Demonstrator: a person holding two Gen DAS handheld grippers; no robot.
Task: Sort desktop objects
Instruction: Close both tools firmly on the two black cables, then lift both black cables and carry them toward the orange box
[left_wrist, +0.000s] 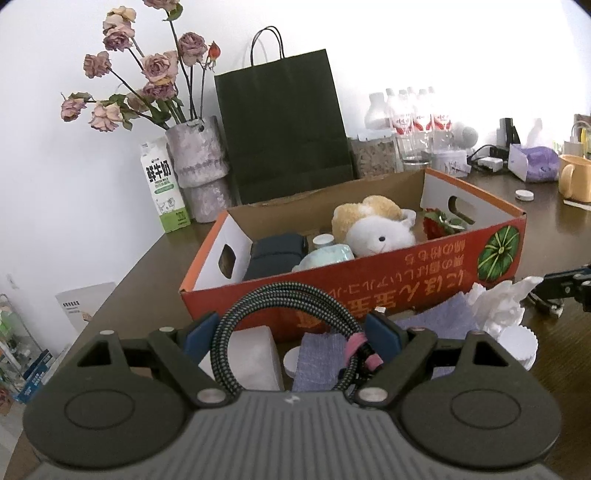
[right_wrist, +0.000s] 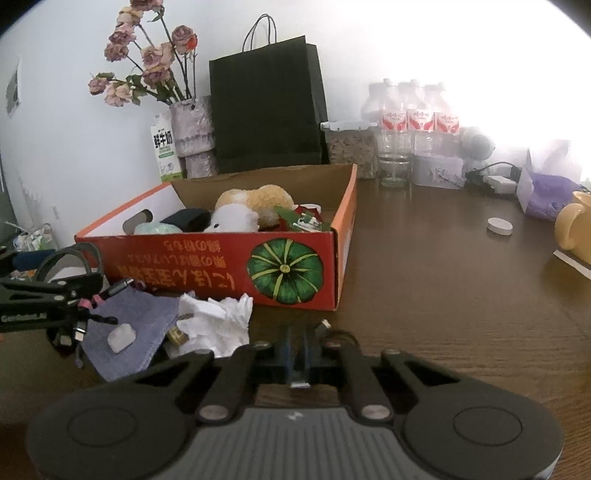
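On the left, a milk carton (left_wrist: 164, 188) stands by a vase (left_wrist: 197, 162) of dried roses (left_wrist: 155, 70) near the wall. A dark paper bag (left_wrist: 280, 129) stands behind the orange box (left_wrist: 369, 280) on the brown worktop (right_wrist: 443, 277). In the box lie a dark pouch (left_wrist: 275, 254), a pale bundle (left_wrist: 325, 256), a soft toy dog (left_wrist: 376, 229) and a red strawberry thing (left_wrist: 436, 223).

The left tongs (left_wrist: 291, 330) are wide, and their blue pads press on a coil of braided cable (left_wrist: 280, 310), one pad on each side. The coil is held just in front of the box. Under it are a white block (left_wrist: 255, 354) and a purple cloth (left_wrist: 321, 358). Crumpled white paper (left_wrist: 498, 306) lies to the right of the cloth.

The right tongs (right_wrist: 297, 354) are pressed together. A small metal plug end shows just under their tips; I cannot tell if they pinch it.

Far right stand water bottles (left_wrist: 417, 114), a tissue pack (left_wrist: 532, 162), a small white lid (left_wrist: 524, 195) and a yellow mug (left_wrist: 574, 177).
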